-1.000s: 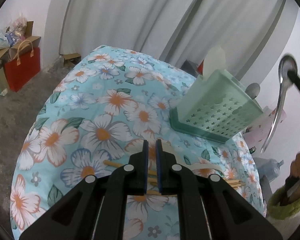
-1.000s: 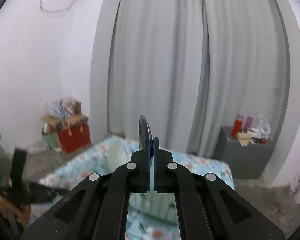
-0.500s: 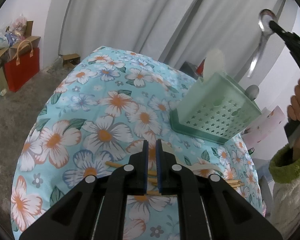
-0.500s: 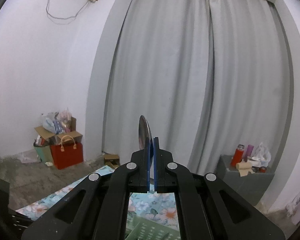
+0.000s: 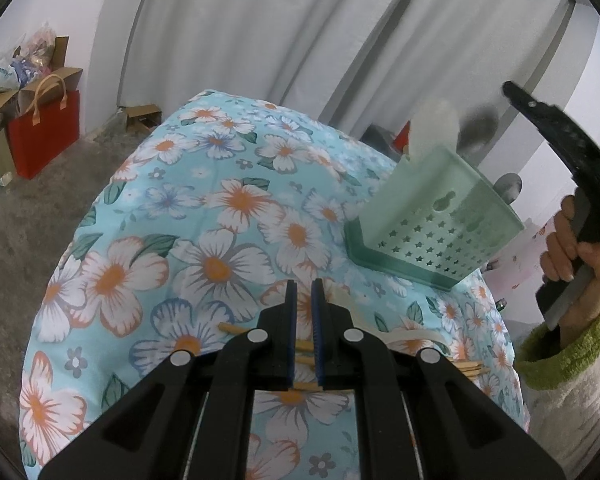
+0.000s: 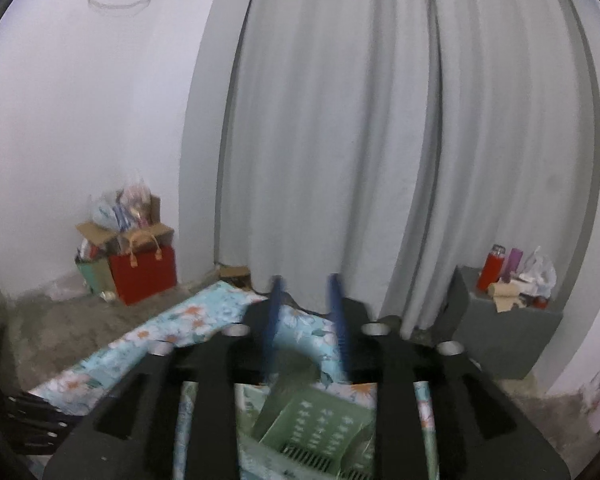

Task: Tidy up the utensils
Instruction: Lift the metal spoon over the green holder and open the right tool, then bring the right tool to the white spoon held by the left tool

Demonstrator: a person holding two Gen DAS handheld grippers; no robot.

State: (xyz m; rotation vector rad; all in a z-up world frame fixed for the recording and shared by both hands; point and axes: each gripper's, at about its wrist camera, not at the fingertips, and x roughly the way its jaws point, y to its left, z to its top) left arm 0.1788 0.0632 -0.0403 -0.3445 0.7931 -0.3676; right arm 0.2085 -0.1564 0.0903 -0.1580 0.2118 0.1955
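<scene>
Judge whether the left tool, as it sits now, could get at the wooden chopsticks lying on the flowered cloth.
Probably yes. The left tool points down at the chopsticks, which lie on the cloth right under its tips with nothing between. Its jaws are shut, though, so it would need to open first.

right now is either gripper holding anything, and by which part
Nothing is held. The right gripper has just been opening, with nothing between its jaws, above the green holder. The left gripper is shut on nothing.

The flowered table [image 5: 228, 216] is viewed steeply downward from the left wrist. The curtain [image 6: 400, 140] is faced almost level from the right wrist. The green holder [image 5: 440, 216] is shared
</scene>
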